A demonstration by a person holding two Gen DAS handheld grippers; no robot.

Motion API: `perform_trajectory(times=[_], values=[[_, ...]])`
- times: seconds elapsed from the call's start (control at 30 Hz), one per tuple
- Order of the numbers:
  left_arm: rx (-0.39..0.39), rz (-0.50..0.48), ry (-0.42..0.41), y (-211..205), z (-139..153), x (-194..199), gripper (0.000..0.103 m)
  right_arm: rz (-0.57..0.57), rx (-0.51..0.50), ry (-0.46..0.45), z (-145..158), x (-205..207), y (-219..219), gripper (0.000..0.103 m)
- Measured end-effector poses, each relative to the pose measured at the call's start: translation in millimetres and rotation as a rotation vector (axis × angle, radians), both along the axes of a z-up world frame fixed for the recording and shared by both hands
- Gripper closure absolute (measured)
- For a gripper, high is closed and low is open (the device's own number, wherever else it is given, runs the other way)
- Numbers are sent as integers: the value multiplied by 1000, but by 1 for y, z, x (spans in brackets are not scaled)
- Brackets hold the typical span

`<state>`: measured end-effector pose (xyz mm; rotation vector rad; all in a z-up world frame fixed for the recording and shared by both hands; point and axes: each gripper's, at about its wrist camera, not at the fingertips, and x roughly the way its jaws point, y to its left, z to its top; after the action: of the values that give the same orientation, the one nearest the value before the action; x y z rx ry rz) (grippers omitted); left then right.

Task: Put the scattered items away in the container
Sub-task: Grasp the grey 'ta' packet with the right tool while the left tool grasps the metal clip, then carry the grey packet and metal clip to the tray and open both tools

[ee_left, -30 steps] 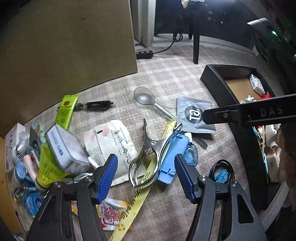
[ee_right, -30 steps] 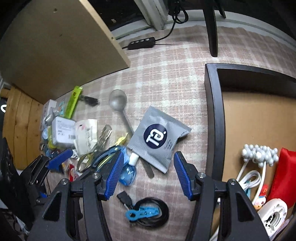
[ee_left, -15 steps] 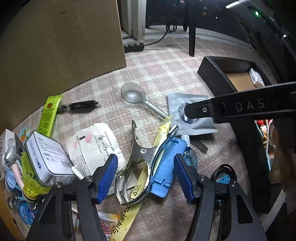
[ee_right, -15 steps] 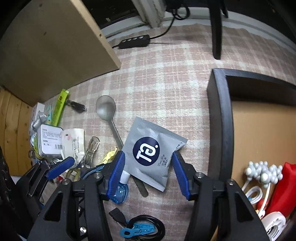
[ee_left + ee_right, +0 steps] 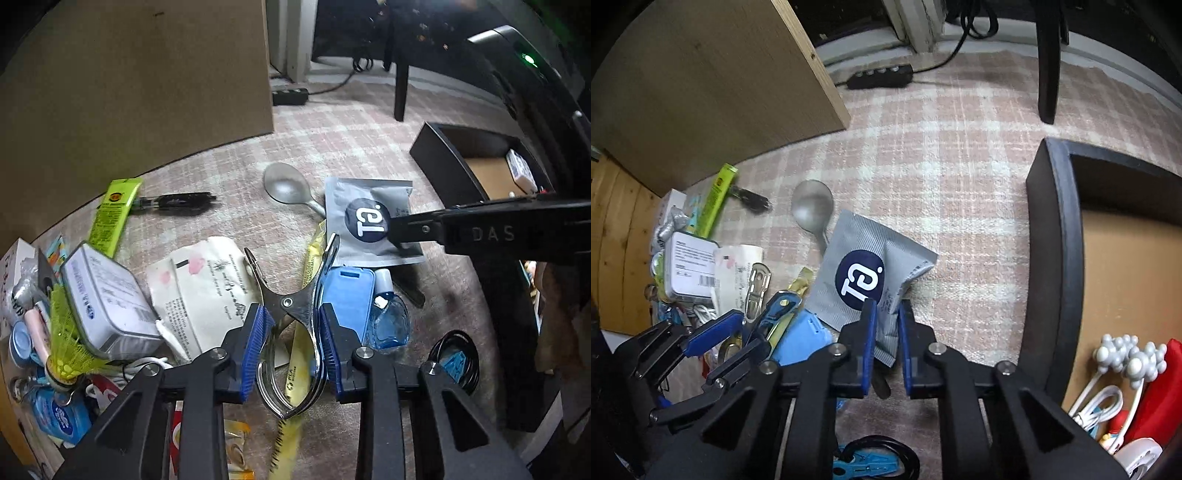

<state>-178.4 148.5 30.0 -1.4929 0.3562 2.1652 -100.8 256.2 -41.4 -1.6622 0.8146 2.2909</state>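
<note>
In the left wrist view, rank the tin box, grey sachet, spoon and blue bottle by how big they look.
1. Tin box and grey sachet: about alike; the tin lies nearer the camera, so unsure.
2. Blue bottle.
3. Spoon, its handle partly hidden under the sachet.

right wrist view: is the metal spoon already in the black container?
No, the metal spoon lies on the plaid rug, left of the black container.

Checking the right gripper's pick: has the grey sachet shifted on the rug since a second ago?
Yes. In the right wrist view the grey sachet has crumpled at its near edge, lifted between the closing jaws, though it sits much as before beside the spoon.
</note>
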Motion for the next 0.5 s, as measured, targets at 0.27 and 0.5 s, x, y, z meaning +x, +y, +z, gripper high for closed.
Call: perform_trajectory(times=[0.27, 0.5], values=[[41, 55, 38, -10, 24, -3, 74, 3, 36, 63, 24, 10, 5, 95], [78, 68, 74, -10, 45, 1, 74, -2, 65, 130, 48, 30, 15, 95]])
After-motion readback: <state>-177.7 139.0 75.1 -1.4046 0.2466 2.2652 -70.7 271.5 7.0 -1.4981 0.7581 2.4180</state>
